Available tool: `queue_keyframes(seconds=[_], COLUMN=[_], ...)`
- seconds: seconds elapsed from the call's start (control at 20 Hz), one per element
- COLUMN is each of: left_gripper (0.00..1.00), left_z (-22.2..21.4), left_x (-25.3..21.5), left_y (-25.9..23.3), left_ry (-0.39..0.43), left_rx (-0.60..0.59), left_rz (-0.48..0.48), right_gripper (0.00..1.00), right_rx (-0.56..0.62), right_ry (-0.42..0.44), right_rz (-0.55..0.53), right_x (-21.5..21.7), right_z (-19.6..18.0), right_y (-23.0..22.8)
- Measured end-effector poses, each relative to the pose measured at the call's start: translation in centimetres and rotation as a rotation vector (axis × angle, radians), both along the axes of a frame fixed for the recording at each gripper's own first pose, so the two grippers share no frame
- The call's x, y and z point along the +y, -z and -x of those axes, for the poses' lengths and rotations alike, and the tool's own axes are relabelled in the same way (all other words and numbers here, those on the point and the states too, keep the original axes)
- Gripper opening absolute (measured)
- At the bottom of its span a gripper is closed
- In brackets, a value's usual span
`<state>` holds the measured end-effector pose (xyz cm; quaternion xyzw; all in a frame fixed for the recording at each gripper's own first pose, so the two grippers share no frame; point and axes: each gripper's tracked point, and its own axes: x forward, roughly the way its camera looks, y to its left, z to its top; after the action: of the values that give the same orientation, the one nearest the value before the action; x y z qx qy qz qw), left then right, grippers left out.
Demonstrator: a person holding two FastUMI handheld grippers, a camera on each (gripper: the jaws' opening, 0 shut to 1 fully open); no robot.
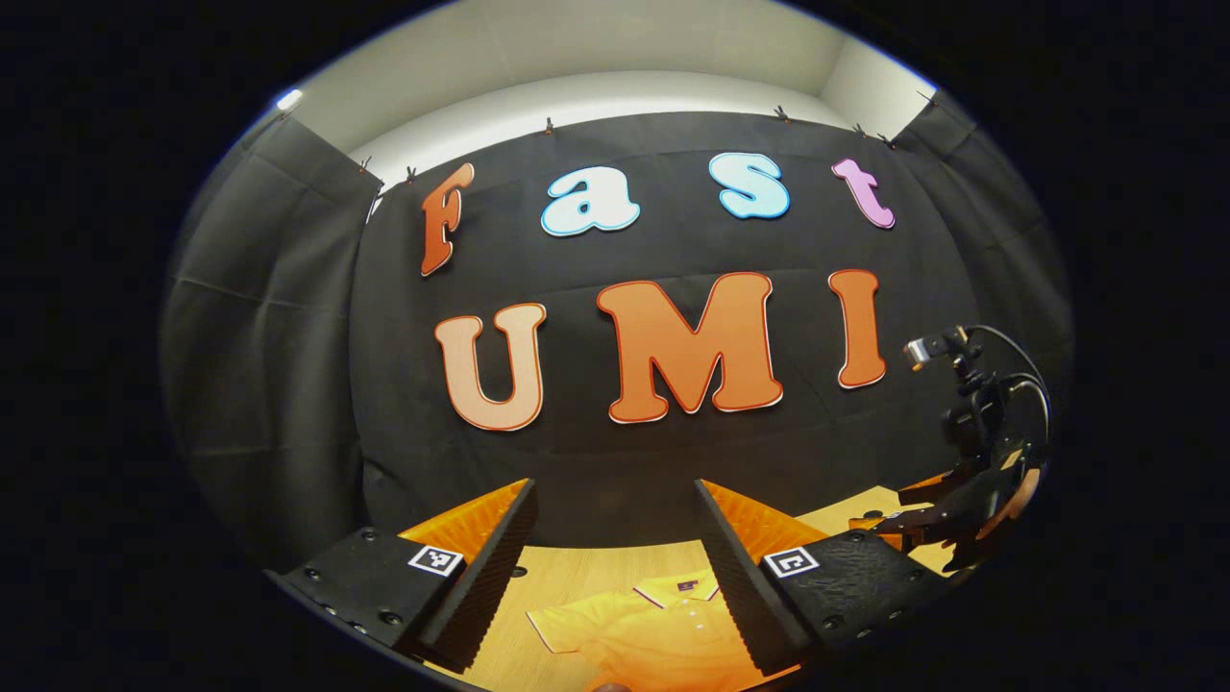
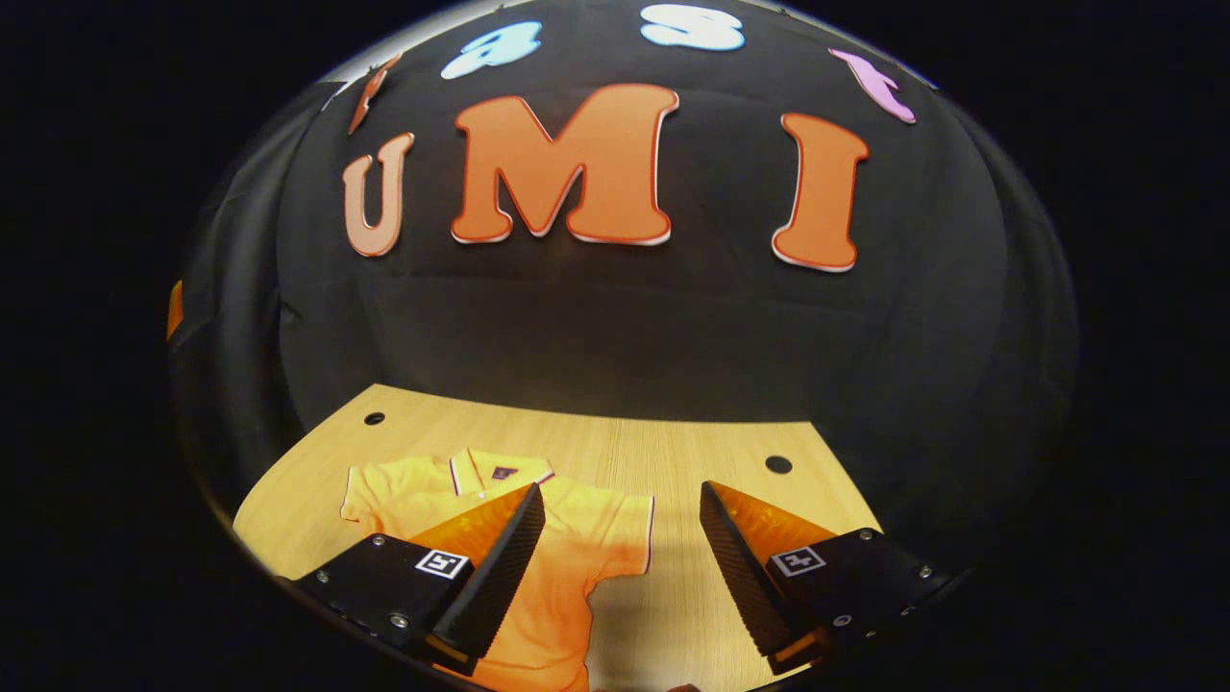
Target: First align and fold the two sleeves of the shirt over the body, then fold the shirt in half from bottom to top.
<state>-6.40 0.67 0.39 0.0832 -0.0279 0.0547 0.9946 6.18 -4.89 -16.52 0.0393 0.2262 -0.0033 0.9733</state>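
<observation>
An orange polo shirt (image 2: pixel 567 548) lies flat on the wooden table (image 2: pixel 673 452), collar toward the back wall, both short sleeves spread out. In the left gripper view the shirt (image 1: pixel 634 625) shows low between my left gripper's fingers; that gripper (image 1: pixel 615 557) is open and held above the table, holding nothing. My right gripper (image 2: pixel 620 557) is open too, hovering over the shirt's right sleeve (image 2: pixel 625 533) without touching it. The right gripper (image 1: pixel 961 519) also shows at the far right of the left gripper view, raised above the table.
The table has small dark holes (image 2: pixel 778 465) near its back corners. Black cloth walls close in the back and sides. Bare wood (image 2: pixel 750 461) lies to the right of the shirt.
</observation>
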Motion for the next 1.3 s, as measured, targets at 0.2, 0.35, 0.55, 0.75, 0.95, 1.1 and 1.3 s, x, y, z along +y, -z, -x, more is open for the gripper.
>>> queue_keyframes(seconds=[0.2, 0.35, 0.55, 0.75, 0.95, 1.1, 1.3], left_gripper=[1.00, 0.99, 0.99, 0.99, 0.99, 0.99, 0.99], left_z=[0.0, 0.3, 1.3, 2.0, 2.5, 2.8, 2.6], left_x=[1.0, 2.3, 3.5, 4.9, 5.4, 5.3, 4.9], left_y=[1.1, 2.6, 3.6, 5.0, 5.7, 5.4, 5.9], left_ry=[-0.057, -0.124, -0.189, -0.264, -0.307, -0.318, -0.322], left_rx=[0.036, 0.075, 0.109, 0.150, 0.195, 0.198, 0.223], left_rz=[0.005, 0.014, 0.018, 0.035, 0.016, -0.001, -0.008], right_gripper=[0.98, 0.98, 0.97, 0.95, 0.95, 0.88, 0.81], right_rx=[0.181, 0.304, 0.461, 0.536, 0.671, 0.738, 0.816], right_ry=[0.000, -0.018, -0.044, -0.086, -0.104, -0.101, -0.107], right_rz=[-0.048, -0.071, -0.078, -0.083, -0.114, -0.109, -0.094], right_x=[-1.0, -1.0, -1.1, -0.5, 0.2, 0.0, -0.1], right_z=[-2.3, -4.0, -5.5, -8.0, -8.8, -9.3, -9.6], right_y=[5.0, 8.6, 12.9, 15.8, 19.5, 21.4, 23.7])
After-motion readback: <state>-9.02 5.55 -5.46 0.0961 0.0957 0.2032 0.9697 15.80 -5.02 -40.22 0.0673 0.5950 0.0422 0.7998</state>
